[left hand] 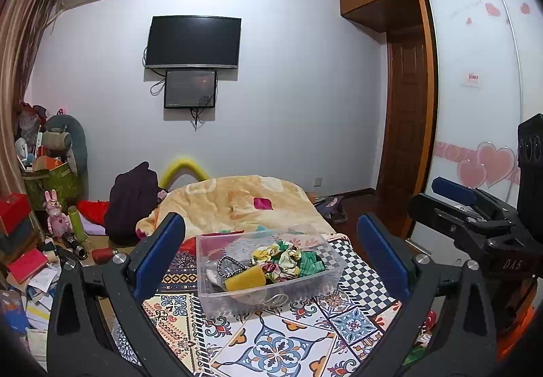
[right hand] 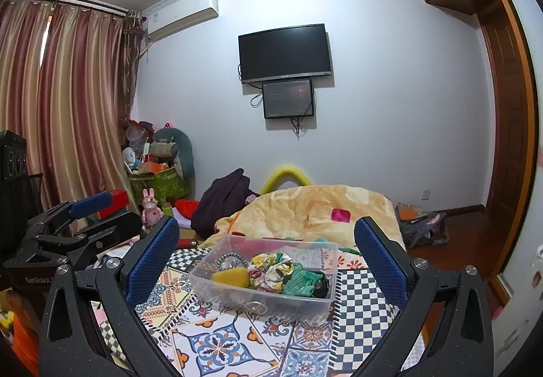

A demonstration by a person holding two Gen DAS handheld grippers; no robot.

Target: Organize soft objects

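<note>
A clear plastic bin [left hand: 325, 271] [right hand: 203, 278] stands on a patterned cloth [left hand: 281, 343] [right hand: 217, 343]. It holds soft things: a yellow sponge [left hand: 245, 279] [right hand: 231, 276], a floral scrunchie [left hand: 276, 258] [right hand: 269, 266], a green cloth [left hand: 310, 263] [right hand: 298, 282] and a beaded hair piece [left hand: 228, 265] [right hand: 231, 262]. My left gripper [left hand: 271, 254] is open and empty, its blue pads either side of the bin. My right gripper [right hand: 268, 254] is open and empty, framing the bin. Each gripper shows at the edge of the other's view.
A beige blanket [left hand: 237, 197] [right hand: 312, 207] lies behind the bin. A dark garment [left hand: 130, 200] [right hand: 224, 200] and floor clutter with a pink rabbit toy [left hand: 56, 214] [right hand: 149, 207] are at the left. A wardrobe [left hand: 475, 88] stands at the right.
</note>
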